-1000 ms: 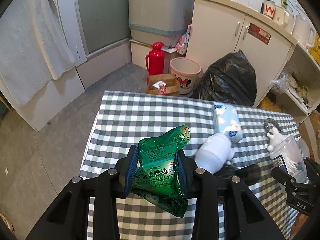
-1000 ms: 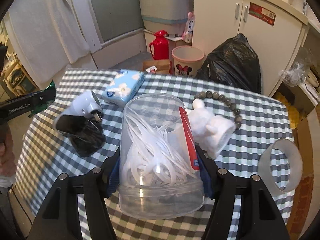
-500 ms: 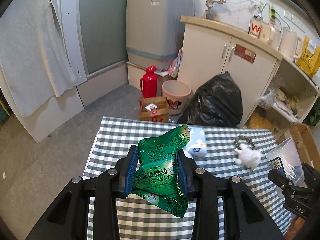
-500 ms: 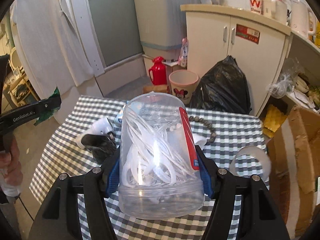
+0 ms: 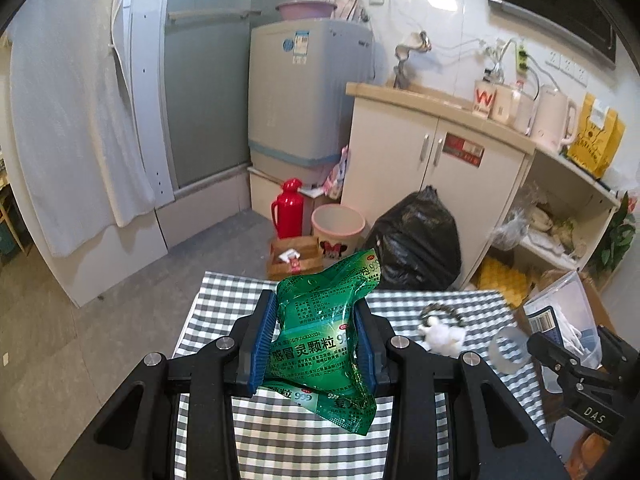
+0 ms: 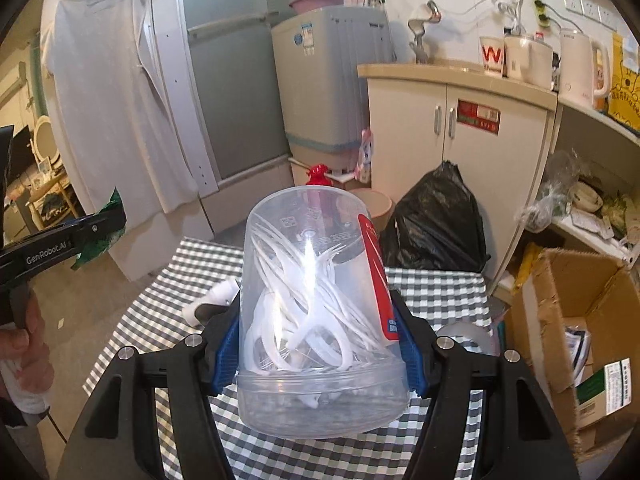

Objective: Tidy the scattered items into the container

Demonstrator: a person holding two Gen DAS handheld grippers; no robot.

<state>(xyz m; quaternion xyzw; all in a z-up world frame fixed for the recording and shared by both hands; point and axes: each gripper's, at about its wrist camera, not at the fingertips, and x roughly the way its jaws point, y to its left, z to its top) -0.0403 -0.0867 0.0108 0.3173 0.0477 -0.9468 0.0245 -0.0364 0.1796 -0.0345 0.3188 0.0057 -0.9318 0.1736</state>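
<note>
The left gripper (image 5: 316,344) is clamped on a crinkled, glossy green foil packet (image 5: 326,328), held above the near edge of the checked tablecloth (image 5: 400,304). The right gripper (image 6: 316,344) is clamped on a clear cylindrical plastic tub (image 6: 316,320) filled with white curved plastic picks. A corrugated cardboard box (image 6: 576,320), open-topped, stands right of the table. A fluffy white toy (image 5: 442,334) lies on the cloth.

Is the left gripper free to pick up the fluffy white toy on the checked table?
Probably not yet: the left gripper is shut on a green foil packet, though nothing blocks the white toy.
</note>
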